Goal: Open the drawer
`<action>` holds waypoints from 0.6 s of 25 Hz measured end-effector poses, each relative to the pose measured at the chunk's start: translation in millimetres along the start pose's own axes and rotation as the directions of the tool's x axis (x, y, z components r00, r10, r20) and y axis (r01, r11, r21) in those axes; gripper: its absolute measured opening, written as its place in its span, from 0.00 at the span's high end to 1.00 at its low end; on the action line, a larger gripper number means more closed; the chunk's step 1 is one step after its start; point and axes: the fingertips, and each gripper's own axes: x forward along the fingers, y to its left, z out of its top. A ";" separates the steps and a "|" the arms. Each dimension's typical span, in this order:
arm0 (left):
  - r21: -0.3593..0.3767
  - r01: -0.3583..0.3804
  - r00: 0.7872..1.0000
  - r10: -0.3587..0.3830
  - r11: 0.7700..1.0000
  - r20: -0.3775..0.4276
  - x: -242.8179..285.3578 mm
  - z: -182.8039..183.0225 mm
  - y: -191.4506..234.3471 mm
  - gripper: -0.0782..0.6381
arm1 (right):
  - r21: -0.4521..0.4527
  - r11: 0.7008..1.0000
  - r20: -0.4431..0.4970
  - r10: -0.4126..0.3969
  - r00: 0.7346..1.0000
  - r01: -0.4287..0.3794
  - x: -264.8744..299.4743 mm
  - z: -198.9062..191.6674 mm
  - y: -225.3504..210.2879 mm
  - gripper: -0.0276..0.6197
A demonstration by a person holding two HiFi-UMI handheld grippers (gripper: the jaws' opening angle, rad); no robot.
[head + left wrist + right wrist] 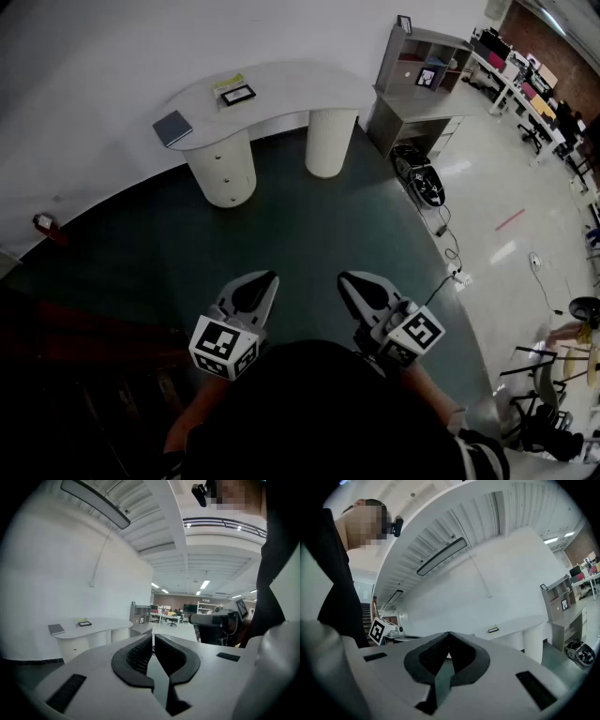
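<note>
The left gripper (pixel 267 278) and right gripper (pixel 349 278) hang side by side over the dark green floor (pixel 309 234). Both are clenched with jaws pressed together and nothing between them. Well ahead of them, a curved white desk (pixel 281 89) stands against the white wall (pixel 84 56) on two round pedestals. The drawer (pixel 225 161) is in the pedestal ahead and slightly left of the left gripper, closed and well apart from both claws. A grey notebook (pixel 172 127) lies on the desktop. Far ahead and to the right of the right gripper is a grey shelf unit (pixel 417 70).
</note>
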 end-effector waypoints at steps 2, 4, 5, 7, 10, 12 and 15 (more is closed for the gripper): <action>-0.001 0.001 1.000 -0.001 1.000 -0.001 -0.6 0.5 0.7 0.85 | -0.002 1.000 0.002 -0.001 1.000 0.001 1.6 0.5 0.8 0.93; 0.000 0.002 1.000 -0.002 1.000 -0.002 -1.2 0.4 2.7 0.85 | -0.004 1.000 0.003 -0.001 1.000 0.001 3.7 0.6 1.4 0.93; 0.000 0.002 1.000 -0.002 1.000 -0.002 -1.3 0.2 4.2 0.85 | -0.004 1.000 0.003 -0.002 1.000 0.002 4.9 0.6 1.5 0.93; -0.001 0.005 1.000 -0.005 1.000 -0.005 -0.7 -0.6 7.0 0.85 | 0.000 1.000 0.003 -0.005 1.000 0.005 7.5 -0.3 1.2 0.93; -0.004 0.012 1.000 -0.012 1.000 -0.007 -0.6 -1.8 11.3 0.85 | 0.007 1.000 0.000 -0.010 1.000 0.010 12.4 -2.8 1.9 0.93; -0.008 0.017 1.000 -0.017 1.000 -0.004 -1.3 -2.3 14.7 0.85 | 0.008 1.000 0.000 -0.010 1.000 0.010 16.7 -3.7 3.3 0.93; -0.017 0.021 1.000 -0.021 1.000 -0.003 -3.8 -3.3 21.4 0.85 | -0.004 1.000 -0.010 0.001 1.000 -0.001 24.9 -4.0 8.3 0.93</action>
